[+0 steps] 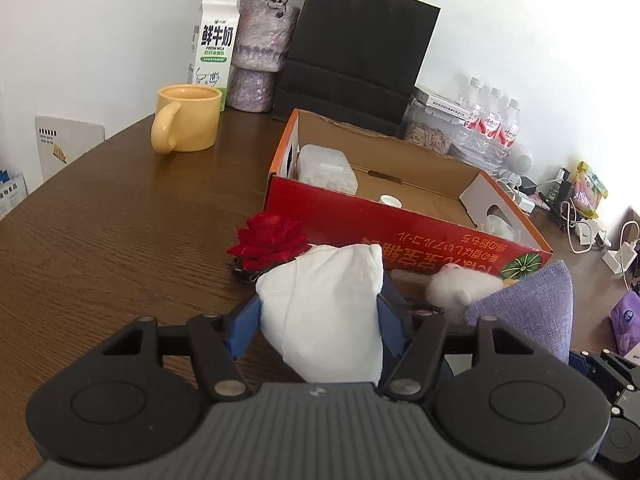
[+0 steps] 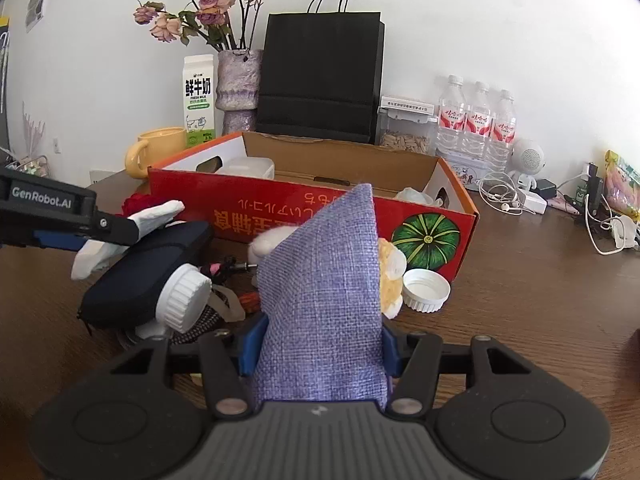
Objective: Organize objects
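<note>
My left gripper is shut on a white folded tissue pack, held above the table in front of the red cardboard box. It shows from the side in the right wrist view. My right gripper is shut on a purple fabric pouch, also visible in the left wrist view. The box holds a clear plastic container and a small white cap. A red fabric rose, a white fluffy ball, a black case, a white-capped bottle and a white lid lie before the box.
A yellow mug, milk carton, purple vase and black paper bag stand behind the box. Water bottles, a seed jar, cables and chargers crowd the right side.
</note>
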`<action>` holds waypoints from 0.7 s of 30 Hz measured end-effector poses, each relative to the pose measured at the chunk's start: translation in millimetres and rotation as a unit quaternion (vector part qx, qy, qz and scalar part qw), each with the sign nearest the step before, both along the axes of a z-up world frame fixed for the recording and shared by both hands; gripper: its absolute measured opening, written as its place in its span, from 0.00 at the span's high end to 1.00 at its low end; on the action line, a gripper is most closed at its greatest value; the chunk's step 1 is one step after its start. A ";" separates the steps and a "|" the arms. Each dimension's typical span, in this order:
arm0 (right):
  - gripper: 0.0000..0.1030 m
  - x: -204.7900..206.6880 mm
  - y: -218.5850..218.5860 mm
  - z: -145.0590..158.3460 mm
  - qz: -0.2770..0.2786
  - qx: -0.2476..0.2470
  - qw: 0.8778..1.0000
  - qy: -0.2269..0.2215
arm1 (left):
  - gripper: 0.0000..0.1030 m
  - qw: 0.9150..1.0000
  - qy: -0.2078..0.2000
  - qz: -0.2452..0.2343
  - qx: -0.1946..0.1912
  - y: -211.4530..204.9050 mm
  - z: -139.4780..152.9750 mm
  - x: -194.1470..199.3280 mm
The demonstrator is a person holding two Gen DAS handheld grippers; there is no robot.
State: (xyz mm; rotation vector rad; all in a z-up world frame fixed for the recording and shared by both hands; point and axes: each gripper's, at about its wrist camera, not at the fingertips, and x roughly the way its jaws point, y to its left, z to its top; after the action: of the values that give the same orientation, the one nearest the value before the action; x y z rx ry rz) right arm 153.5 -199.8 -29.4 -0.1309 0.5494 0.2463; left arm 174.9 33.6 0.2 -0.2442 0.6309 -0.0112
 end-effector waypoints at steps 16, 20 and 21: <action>0.47 -35.0 -4.2 31.5 -0.002 0.017 0.999 -0.045 | 0.38 0.997 -0.051 -0.024 0.048 -17.8 26.0 -49.4; 0.47 -39.3 -3.9 37.6 0.002 0.022 0.998 -0.052 | 0.38 0.996 -0.062 -0.029 0.060 -22.3 31.2 -56.9; 0.47 -40.0 -4.0 39.2 0.002 0.023 0.998 -0.053 | 0.38 0.996 -0.063 -0.029 0.061 -22.8 32.1 -57.9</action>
State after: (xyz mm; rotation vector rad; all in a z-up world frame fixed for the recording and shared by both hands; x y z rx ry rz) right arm 113.5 -203.7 9.8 -0.1001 0.4370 0.2545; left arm 117.0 10.8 32.3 -0.1060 0.5107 -0.0431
